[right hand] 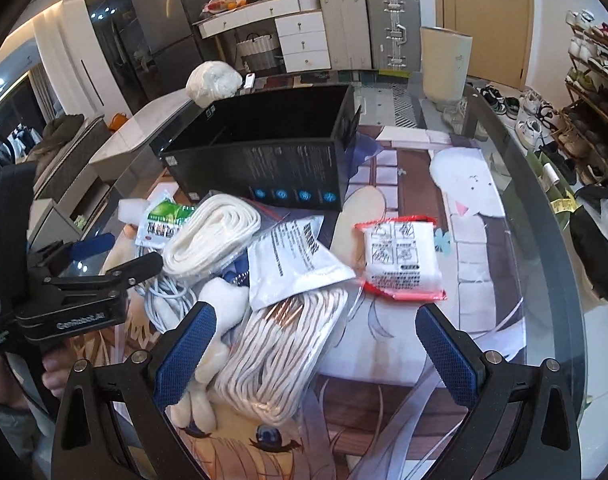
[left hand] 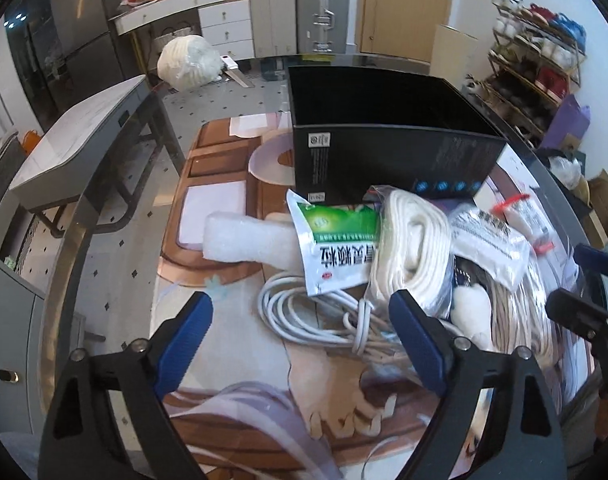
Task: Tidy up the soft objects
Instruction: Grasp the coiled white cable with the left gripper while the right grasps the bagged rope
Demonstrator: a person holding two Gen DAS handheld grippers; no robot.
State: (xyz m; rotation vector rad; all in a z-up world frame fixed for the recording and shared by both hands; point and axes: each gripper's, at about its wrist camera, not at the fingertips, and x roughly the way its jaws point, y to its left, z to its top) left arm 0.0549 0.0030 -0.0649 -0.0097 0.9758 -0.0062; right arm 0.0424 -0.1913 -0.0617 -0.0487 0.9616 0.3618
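Both tongs gape empty: left gripper [left hand: 299, 344] hovers over the white cable [left hand: 316, 316], nearer than right gripper [right hand: 316, 344], black box [left hand: 384, 136] beyond.

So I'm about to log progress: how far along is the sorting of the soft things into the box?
Nothing looks done: the black box appears empty. Nothing is in hand; the left gripper and right gripper are both open over the pile. Still left: the rope bundles, white cable, green sachet and red-edged packet.
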